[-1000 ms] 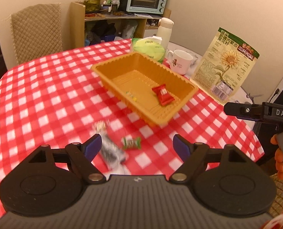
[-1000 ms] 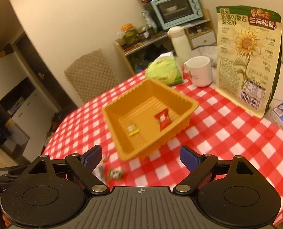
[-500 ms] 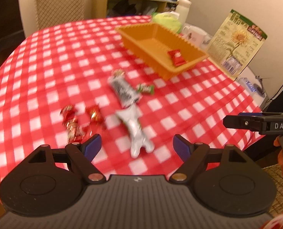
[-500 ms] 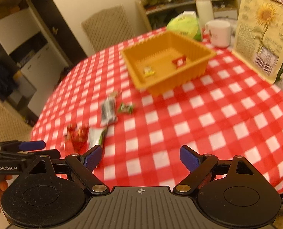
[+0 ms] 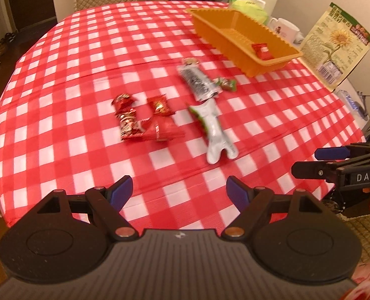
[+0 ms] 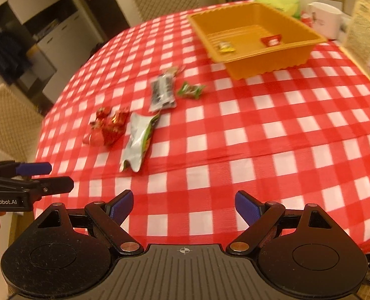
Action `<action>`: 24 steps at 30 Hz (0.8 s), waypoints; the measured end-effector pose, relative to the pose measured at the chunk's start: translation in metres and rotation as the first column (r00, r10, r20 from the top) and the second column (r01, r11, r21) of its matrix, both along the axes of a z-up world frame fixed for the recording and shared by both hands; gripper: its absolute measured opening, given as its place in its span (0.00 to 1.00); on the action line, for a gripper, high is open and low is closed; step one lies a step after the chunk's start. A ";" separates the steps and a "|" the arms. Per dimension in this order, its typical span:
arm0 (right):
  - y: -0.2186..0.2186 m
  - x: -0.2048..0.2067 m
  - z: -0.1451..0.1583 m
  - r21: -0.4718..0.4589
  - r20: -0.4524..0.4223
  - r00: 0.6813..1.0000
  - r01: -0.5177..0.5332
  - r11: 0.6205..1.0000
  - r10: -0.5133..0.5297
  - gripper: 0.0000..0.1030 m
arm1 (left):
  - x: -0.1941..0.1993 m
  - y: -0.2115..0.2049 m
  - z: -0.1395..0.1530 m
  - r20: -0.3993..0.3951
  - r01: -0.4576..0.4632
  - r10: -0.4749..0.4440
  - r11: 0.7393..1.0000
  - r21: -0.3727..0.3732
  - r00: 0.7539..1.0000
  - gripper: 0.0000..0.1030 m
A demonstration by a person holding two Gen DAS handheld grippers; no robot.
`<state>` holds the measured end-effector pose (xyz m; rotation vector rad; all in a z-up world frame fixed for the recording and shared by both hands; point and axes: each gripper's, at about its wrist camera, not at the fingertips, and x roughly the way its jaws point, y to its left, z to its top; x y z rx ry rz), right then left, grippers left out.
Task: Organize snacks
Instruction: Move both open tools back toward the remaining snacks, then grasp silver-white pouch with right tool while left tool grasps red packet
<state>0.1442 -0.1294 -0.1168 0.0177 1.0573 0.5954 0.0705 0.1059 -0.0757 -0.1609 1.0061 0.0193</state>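
1. Both jaw pairs are held wide apart and empty: left gripper (image 5: pixel 179 192), right gripper (image 6: pixel 183 206).
2. Loose snacks (image 5: pixel 211 122) are seen at twelve o'clock; the orange tray (image 5: pixel 237 47) lies toward one o'clock.
3. An approach is judged underway; a descent over one wrapper is needed next.

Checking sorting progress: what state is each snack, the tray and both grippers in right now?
Tray: upright, holds two small snacks.
Red packet: in tray.
Yellow candy: in tray.
Green candy: on cloth, outside tray.
Black bar: flat on cloth.
Silver pouch: flat on cloth.
Red candies: clustered on cloth.
Left gripper: open, empty.
Right gripper: open, empty.
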 end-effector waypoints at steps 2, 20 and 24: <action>0.008 0.001 -0.002 -0.007 -0.002 1.000 -0.022 1.000 0.022 0.85 | -0.001 0.005 -0.002 -0.005 -0.015 0.015 1.000 -0.005 1.000 0.78; 0.078 0.019 -0.013 -0.020 0.039 0.990 -0.132 0.991 0.133 0.73 | 0.002 0.045 -0.007 -0.008 -0.103 0.103 0.995 0.002 0.995 0.78; 0.092 0.029 -0.018 -0.021 0.050 0.991 -0.122 0.992 0.123 0.64 | 0.006 0.051 -0.006 0.005 -0.112 0.112 0.994 0.010 0.994 0.78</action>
